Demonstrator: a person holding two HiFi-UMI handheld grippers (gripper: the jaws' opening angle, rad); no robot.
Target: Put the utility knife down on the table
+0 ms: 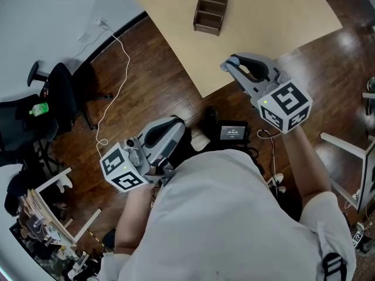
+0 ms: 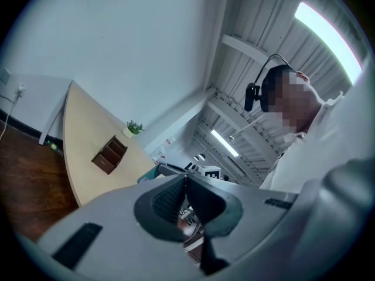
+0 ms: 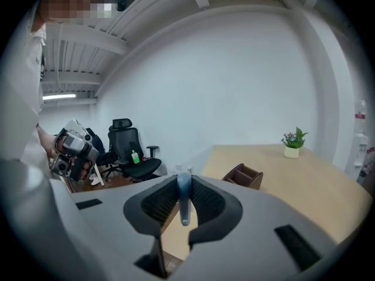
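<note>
Between the right hand-held gripper's [image 3: 184, 180] ribbed black pads [image 3: 158, 202], a thin blue-grey utility knife [image 3: 184, 205] is pinched; ahead stands a brown slotted wooden box [image 3: 242, 176]. Left hand-held gripper [image 2: 186, 179] closed, empty.

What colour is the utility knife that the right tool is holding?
Blue-grey. The utility knife shows best in the right gripper view.

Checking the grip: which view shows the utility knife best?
The right gripper view: the utility knife sits clamped edge-on in the right gripper. The head view shows only that gripper's back; the left gripper view shows no knife.
</note>
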